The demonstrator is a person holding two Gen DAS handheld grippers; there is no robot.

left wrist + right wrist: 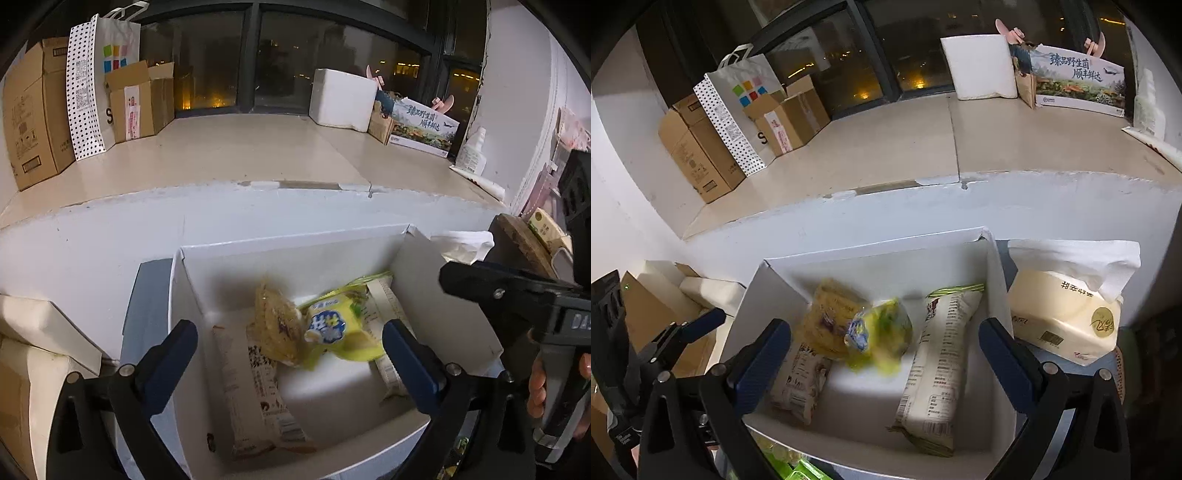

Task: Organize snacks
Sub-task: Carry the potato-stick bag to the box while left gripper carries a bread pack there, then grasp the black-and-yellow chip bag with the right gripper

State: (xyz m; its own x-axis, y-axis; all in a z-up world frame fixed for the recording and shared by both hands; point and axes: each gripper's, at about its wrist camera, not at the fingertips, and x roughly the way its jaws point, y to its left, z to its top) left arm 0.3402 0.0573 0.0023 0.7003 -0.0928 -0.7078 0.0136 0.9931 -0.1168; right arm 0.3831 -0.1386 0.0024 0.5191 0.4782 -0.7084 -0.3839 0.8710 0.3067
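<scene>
A white open box (291, 254) (886, 254) holds several snack packets. A yellow packet (340, 328) (882, 334) is blurred in both views, between a clear golden packet (275, 325) (827, 317) and a long beige packet (942, 365) (384, 332). Another beige packet (255, 398) (801, 384) lies at the left. My left gripper (291, 365) is open and empty above the box. My right gripper (886, 365) is open and empty above it too; its body shows in the left wrist view (517, 299).
A tissue pack (1067, 314) stands right of the box. Cardboard boxes (37, 110), a dotted paper bag (96, 85), a white foam box (343, 98) and a printed carton (424, 125) sit on the window ledge (240, 147). More cartons (33, 350) lie at left.
</scene>
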